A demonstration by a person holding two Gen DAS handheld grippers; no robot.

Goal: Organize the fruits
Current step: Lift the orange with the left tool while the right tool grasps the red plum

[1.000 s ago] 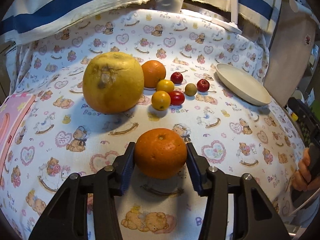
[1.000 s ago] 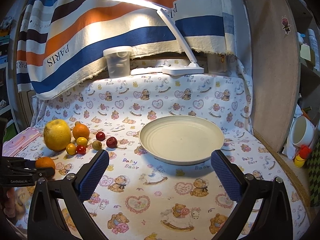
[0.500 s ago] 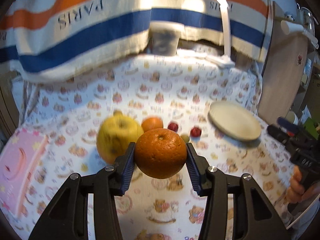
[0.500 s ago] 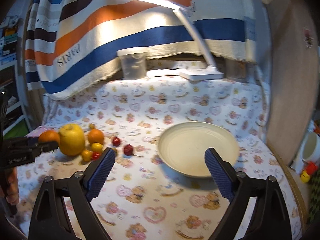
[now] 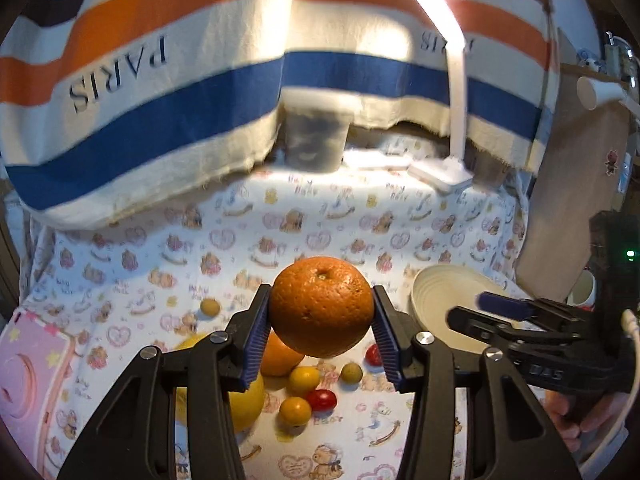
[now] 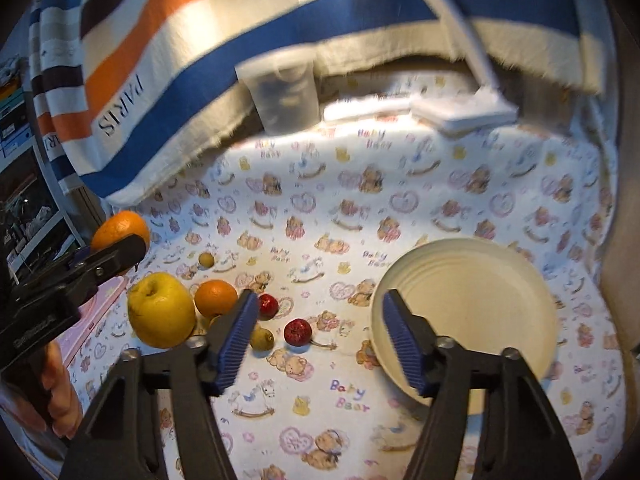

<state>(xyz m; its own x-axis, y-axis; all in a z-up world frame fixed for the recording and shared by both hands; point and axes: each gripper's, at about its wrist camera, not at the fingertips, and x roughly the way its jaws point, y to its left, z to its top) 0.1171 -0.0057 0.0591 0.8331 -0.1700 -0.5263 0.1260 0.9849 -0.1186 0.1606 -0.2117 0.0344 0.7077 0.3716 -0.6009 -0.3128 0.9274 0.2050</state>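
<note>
Orange (image 5: 321, 307) fruit is clamped in the left gripper (image 5: 320, 322), held above the fruit pile at near left. Right gripper (image 6: 316, 338) is closing on nothing. Carrying is under way; next, likely rightward to the plate (image 6: 472, 320).
</note>
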